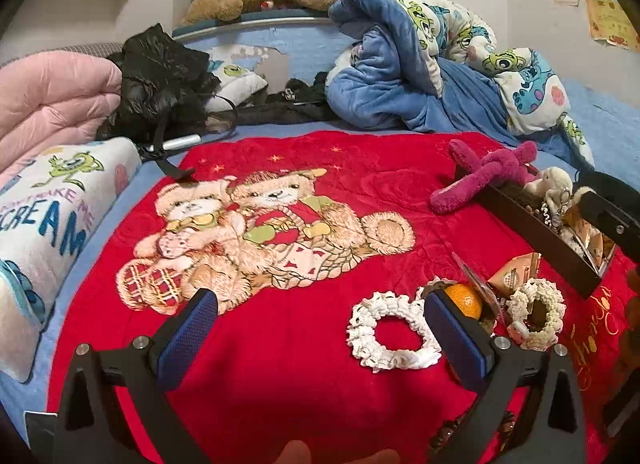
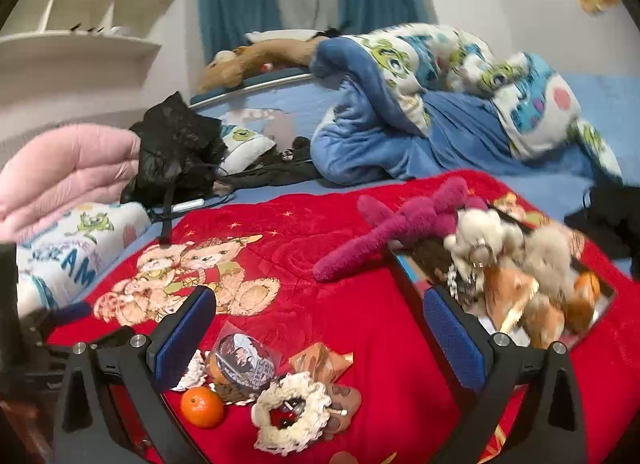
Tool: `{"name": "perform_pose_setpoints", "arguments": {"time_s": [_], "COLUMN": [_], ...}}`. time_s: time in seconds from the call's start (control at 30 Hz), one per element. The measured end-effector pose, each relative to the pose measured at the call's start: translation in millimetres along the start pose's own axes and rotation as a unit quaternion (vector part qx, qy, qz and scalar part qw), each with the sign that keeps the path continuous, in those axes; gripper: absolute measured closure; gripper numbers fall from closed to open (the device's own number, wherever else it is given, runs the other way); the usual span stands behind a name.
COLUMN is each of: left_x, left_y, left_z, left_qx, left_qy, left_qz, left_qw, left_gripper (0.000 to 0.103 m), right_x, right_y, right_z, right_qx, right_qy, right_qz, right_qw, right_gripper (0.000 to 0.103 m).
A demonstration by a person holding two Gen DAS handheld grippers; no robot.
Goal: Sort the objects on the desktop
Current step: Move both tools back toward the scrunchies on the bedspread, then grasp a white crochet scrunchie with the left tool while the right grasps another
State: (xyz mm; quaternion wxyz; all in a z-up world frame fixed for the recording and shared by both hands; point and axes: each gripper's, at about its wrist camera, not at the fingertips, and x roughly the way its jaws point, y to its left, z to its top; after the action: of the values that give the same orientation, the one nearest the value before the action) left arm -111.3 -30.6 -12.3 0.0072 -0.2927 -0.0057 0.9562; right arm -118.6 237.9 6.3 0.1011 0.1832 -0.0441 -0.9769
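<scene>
Orange (image 2: 202, 406) below right claw (image 2: 320, 304)

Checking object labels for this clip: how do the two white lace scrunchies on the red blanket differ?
In the left wrist view, the nearer scrunchie lies flat and alone, its centre showing bare red blanket; the farther scrunchie sits in the clutter beside the orange, its centre dark, not red. The nearer one spreads into a wide ring; the farther looks tighter and bunched. Both are cream-white, ruffled and outside the dark tray.

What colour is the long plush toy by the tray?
Magenta pink plush toy, clearest in the left wrist view.
</scene>
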Motion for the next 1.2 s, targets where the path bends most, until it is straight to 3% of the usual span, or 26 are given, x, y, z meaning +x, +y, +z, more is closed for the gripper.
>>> {"name": "perform_pose_setpoints", "arguments": {"time_s": [0.43,0.63,0.87,0.97,1.0,1.07,1.2], "left_x": [48,82,83,82,82,82,82], "left_y": [-1,5,2,3,2,3,3], "left_z": [-7,-20,-22,-22,-22,-22,-22], "left_qx": [-0.003,-0.018,-0.012,-0.015,-0.015,-0.016,-0.014], "left_qy": [0.079,0.155,0.154,0.155,0.155,0.155,0.155], "left_qz": [0.002,0.027,0.034,0.031,0.031,0.03,0.032], "left_qw": [0.9969,0.9874,0.9874,0.9873,0.9873,0.9874,0.9873], "left_gripper": [0.0,0.0,0.0,0.0,0.0,0.0,0.0], "right_x": [33,31,20,24,25,30,29], "right_y": [-12,-11,-22,-15,-13,-8,-4], "right_z": [-9,-15,-35,-42,-43,-47,-50], "right_qx": [0.018,0.019,0.075,0.065,0.062,0.06,0.058], "right_qy": [0.065,0.093,0.141,0.159,0.163,0.173,0.172], "right_qz": [0.025,0.034,0.052,0.057,0.06,0.069,0.072], "right_qw": [0.997,0.995,0.986,0.983,0.983,0.981,0.981], "right_gripper": [0.0,0.0,0.0,0.004,0.012,0.017,0.018]}}
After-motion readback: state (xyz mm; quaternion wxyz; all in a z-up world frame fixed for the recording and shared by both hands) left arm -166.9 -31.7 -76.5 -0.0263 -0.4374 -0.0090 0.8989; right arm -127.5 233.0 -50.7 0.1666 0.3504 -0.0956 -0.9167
